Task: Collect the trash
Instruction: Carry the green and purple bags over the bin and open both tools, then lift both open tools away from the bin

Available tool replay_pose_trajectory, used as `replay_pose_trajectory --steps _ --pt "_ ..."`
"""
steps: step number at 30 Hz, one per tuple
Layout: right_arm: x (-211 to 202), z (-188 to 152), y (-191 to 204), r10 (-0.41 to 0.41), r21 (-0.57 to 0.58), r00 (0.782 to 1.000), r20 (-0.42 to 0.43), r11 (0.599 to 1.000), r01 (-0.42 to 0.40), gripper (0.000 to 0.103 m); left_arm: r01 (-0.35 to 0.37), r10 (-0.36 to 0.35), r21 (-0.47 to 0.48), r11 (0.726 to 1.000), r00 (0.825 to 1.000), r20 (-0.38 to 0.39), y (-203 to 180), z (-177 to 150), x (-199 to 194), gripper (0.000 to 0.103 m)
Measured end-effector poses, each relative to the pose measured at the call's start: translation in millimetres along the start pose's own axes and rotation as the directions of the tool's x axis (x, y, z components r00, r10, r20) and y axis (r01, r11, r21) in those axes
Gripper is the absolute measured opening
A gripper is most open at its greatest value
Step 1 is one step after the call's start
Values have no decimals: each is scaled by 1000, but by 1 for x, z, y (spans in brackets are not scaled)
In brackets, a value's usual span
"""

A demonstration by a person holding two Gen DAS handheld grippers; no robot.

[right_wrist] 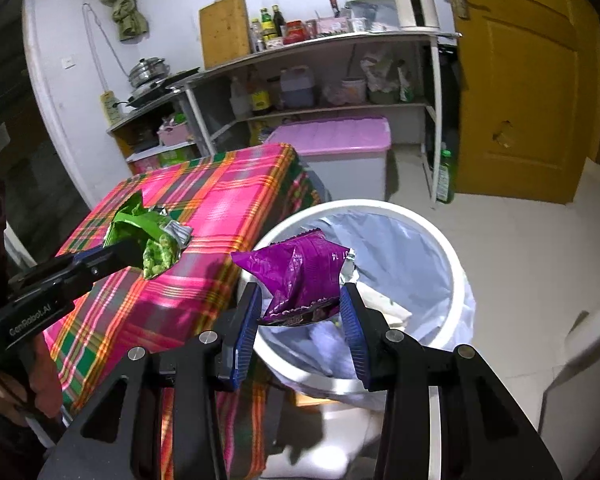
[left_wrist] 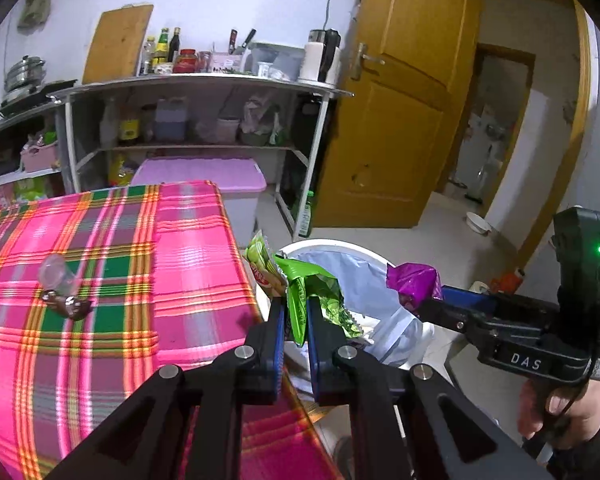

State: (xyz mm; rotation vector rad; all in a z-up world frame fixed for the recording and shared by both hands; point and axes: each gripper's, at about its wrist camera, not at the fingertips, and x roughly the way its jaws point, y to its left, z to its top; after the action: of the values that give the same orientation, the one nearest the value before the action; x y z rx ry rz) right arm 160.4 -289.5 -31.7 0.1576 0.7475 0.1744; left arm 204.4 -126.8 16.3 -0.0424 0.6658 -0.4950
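Clamping a crumpled green snack wrapper (left_wrist: 308,300) between the nearly closed blue pads of the left gripper (left_wrist: 296,312), just at the near-left rim of the white trash bin (right_wrist: 452,248). Gripping a purple wrapper (right_wrist: 300,276) in the half-spread right gripper (right_wrist: 300,312), hanging over the bin's lined mouth. Sitting left of the bin: a table under a pink plaid cloth (left_wrist: 100,240), carrying a clear plastic cup (left_wrist: 54,274) and a small dark wrapper (left_wrist: 74,306) toward its left side.
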Motion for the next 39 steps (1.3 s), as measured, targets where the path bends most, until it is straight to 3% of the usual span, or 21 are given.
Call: replay_pose_trajectory --steps 11,19,23,39 --pt "28 -5 -28 -32 45 997 -71 998 35 42 30 -30 3 1000 996 -83 -7 1 54 10" --pt "31 -6 -34 -42 48 997 -66 998 45 49 64 -64 -10 998 990 -125 -10 2 82 11" --pt "27 -6 -36 -43 56 997 -60 997 46 50 72 -75 -24 997 988 -132 -7 1 87 17" --pt "-10 -1 0 7 17 1000 21 1000 -8 50 39 -40 -50 998 999 -28 10 -1 23 17"
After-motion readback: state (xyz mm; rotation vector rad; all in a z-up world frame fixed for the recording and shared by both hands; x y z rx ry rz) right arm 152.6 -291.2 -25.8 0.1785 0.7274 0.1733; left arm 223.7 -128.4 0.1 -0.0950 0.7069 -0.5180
